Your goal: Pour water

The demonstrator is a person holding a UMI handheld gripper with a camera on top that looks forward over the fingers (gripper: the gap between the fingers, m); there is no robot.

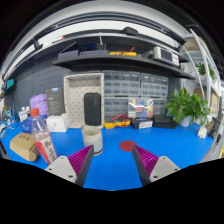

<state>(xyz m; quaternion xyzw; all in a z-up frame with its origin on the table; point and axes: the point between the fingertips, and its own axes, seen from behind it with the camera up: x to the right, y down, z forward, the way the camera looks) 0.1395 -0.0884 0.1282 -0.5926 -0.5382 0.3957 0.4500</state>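
Note:
A clear plastic bottle (pixel 42 140) with a red label and red cap stands on the blue table (pixel 115 170), to the left of my left finger. A pale cup (pixel 92 139) stands just ahead of the fingers, slightly left of the gap. A small red disc (pixel 127 145) lies flat on the table ahead, nearer the right finger. My gripper (pixel 113 163) is open, its magenta pads (pixel 80 158) wide apart with only bare blue table between them.
A brown box (pixel 23 147) sits at the far left by the bottle. A black device (pixel 92 108) stands behind the cup. A leafy plant (pixel 186 106) is at the right. Shelves (pixel 120 62) with boxes run along the back wall.

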